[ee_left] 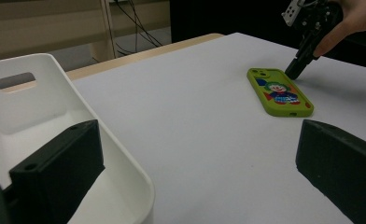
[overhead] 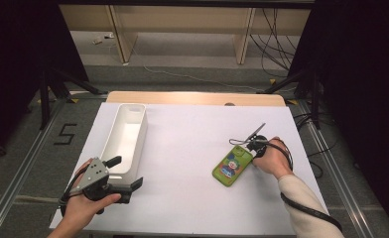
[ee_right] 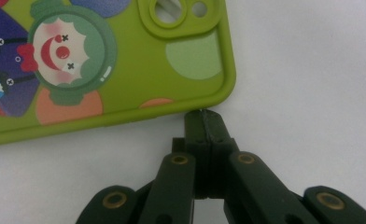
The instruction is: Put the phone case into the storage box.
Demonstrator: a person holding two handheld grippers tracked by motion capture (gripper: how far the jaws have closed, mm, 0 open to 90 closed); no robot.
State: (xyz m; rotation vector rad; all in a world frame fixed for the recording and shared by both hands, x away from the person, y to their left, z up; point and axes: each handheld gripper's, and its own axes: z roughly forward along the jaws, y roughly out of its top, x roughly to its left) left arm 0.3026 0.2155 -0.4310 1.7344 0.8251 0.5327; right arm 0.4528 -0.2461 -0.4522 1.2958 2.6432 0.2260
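Note:
A green phone case with a clown picture [overhead: 231, 165] lies flat on the white table cover, right of centre; it also shows as the phone case [ee_left: 278, 91] and, close up, the phone case [ee_right: 102, 60]. My right gripper [overhead: 252, 152] points down at the case's far corner near the camera hole. Its jaws are shut, with nothing between them, and the right gripper tips [ee_right: 203, 116] touch the case's edge. My left gripper [overhead: 128, 172] rests at the table's front left, jaws open and empty, one jaw over the white bin [overhead: 127, 136].
The long white bin [ee_left: 45, 116] has a handle slot and stands along the table's left side. A cable trails from the right hand [overhead: 272, 158] off the table's right. Dark stands and cables stand beyond the far edge.

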